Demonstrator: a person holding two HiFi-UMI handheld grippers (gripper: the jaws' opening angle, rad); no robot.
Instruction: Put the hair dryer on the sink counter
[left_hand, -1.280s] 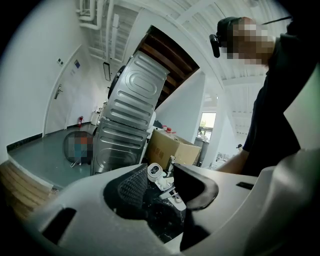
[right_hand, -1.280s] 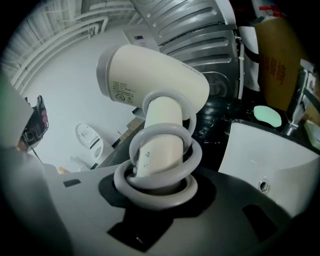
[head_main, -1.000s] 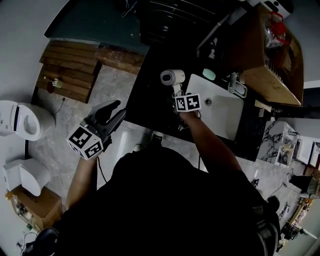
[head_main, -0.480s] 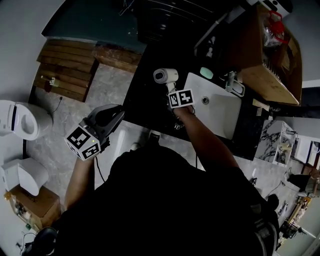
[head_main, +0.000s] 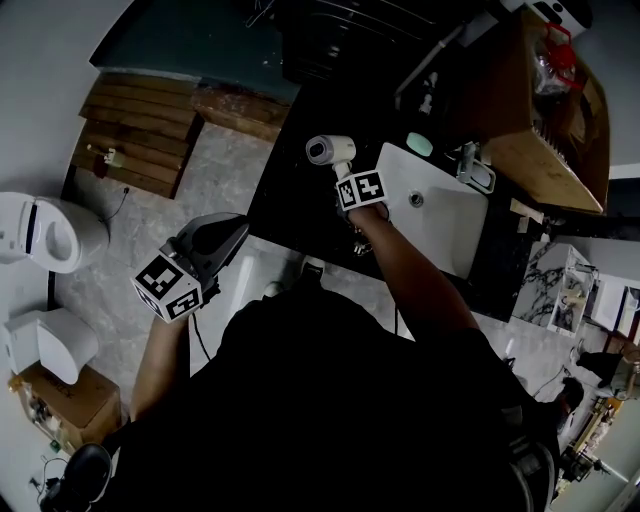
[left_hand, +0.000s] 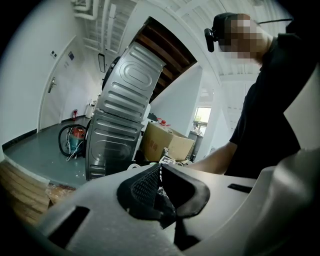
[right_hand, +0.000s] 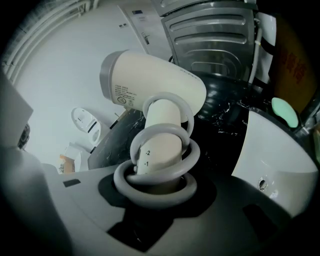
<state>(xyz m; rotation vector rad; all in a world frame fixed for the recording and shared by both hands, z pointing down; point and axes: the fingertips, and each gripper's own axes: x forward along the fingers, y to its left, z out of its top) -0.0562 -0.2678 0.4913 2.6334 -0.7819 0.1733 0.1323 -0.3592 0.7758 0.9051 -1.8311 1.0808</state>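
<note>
The right gripper (right_hand: 156, 192) is clamped on the handle of the white dryer (head_main: 328, 150), its cord (right_hand: 167, 137) coiled round that handle, over the dark counter (head_main: 298, 205) just left of the sink (head_main: 445, 220), while the left gripper (left_hand: 160, 186), jaws together and empty, hangs well apart above the floor (head_main: 225, 165).

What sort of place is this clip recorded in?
Most likely a bathroom: a white sink set in a dark counter, a toilet on the floor, and a hair dryer.

Head view downward, right gripper view close, sharing sink (head_main: 440, 218)
</note>
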